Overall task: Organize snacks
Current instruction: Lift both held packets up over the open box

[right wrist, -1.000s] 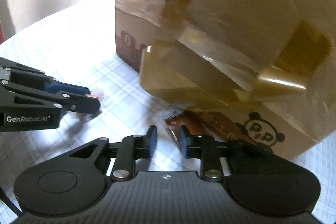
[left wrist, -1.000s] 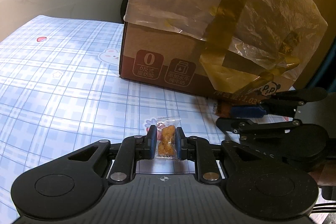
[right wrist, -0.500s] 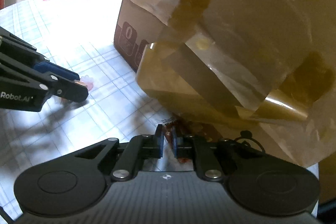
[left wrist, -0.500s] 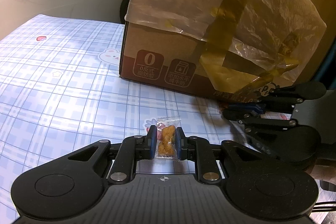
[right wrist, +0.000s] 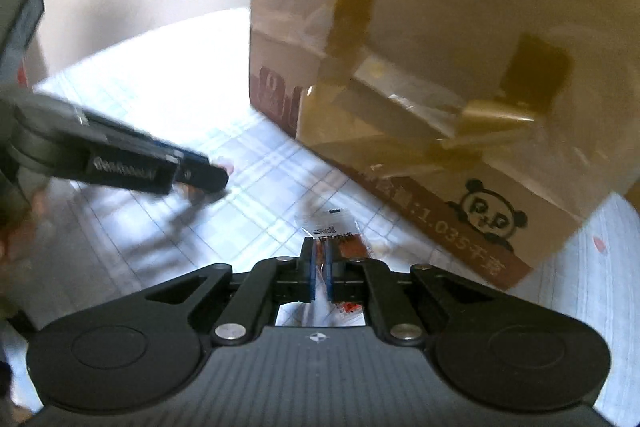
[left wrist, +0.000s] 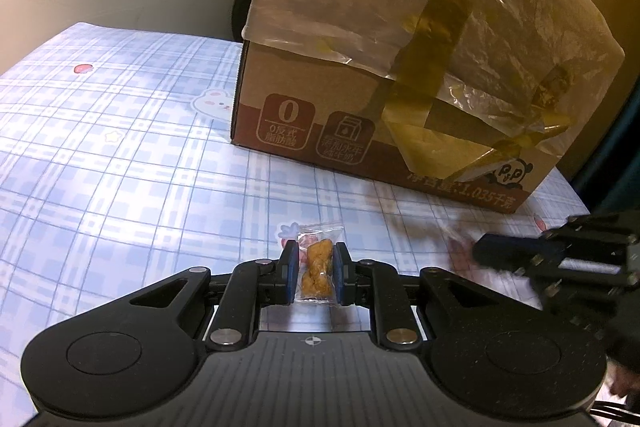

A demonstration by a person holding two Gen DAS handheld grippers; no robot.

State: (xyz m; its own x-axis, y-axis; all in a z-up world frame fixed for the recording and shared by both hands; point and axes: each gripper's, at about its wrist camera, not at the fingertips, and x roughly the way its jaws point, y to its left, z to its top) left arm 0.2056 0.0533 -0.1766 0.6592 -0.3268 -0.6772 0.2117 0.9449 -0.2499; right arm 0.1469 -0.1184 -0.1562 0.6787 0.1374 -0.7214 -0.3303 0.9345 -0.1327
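My left gripper [left wrist: 316,254] is shut on a clear packet holding an orange-brown snack [left wrist: 318,267], low over the checked tablecloth. My right gripper [right wrist: 319,245] is shut on a thin red-brown snack packet [right wrist: 348,247] with printed text, its top sticking out past the pads. That right gripper also shows blurred at the right edge of the left wrist view [left wrist: 480,253]; the left gripper shows blurred at the left of the right wrist view [right wrist: 218,179]. A cardboard box [left wrist: 340,115] draped in clear plastic and gold tape stands just behind both.
The blue-and-white checked tablecloth [left wrist: 120,167] stretches out to the left of the box. A pale wall rises behind the table. The same box [right wrist: 460,187] fills the right of the right wrist view, a panda printed near its bottom corner.
My right gripper closed on the red-brown packet at the foot of the box and drew it back from the box toward me. The left gripper and its packet stayed put.
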